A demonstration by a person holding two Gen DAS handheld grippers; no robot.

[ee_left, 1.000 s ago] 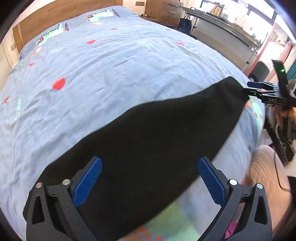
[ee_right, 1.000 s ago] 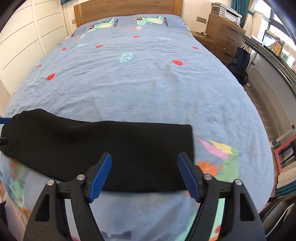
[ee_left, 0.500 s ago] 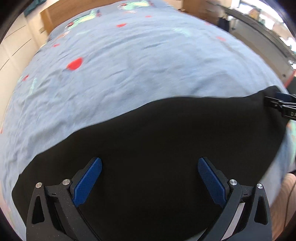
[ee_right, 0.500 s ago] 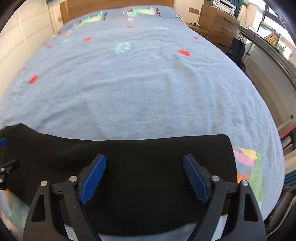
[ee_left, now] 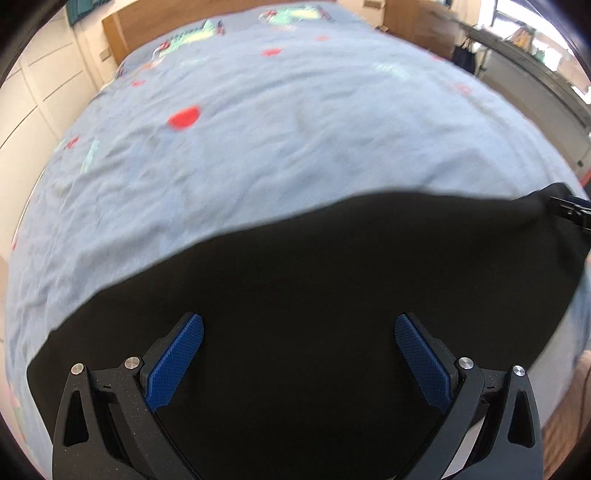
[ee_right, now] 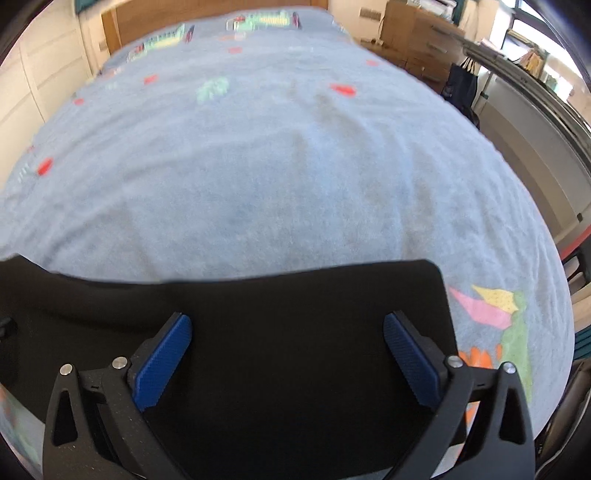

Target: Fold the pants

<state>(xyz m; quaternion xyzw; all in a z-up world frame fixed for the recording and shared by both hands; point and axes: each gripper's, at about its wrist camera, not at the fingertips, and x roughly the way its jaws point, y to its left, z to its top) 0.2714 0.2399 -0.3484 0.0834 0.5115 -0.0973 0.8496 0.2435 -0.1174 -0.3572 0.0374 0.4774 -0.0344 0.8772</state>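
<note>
Hovering: left tool (ee_left: 299,343) and right tool (ee_right: 288,339) are held spread, empty, low over black soft-fabric pants (ee_right: 295,314) | pants are laid flat near foot of blue patterned bedspread (ee_right: 277,166), long axis running left-right | risk: one layer pinched, fold skewed

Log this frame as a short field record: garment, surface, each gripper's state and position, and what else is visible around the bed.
garment: black pants, spread flat across the near end of the bed
surface: blue patterned bedspread, lightly wrinkled
left gripper: open, over the pants, nothing between its pads
right gripper: open, over the pants near their right end
cross view: right gripper's tip shows at the right edge of the left wrist view, by the pants' edge
surroundings: wooden headboard, wooden dresser, dark bag
image quality: motion blur
</note>
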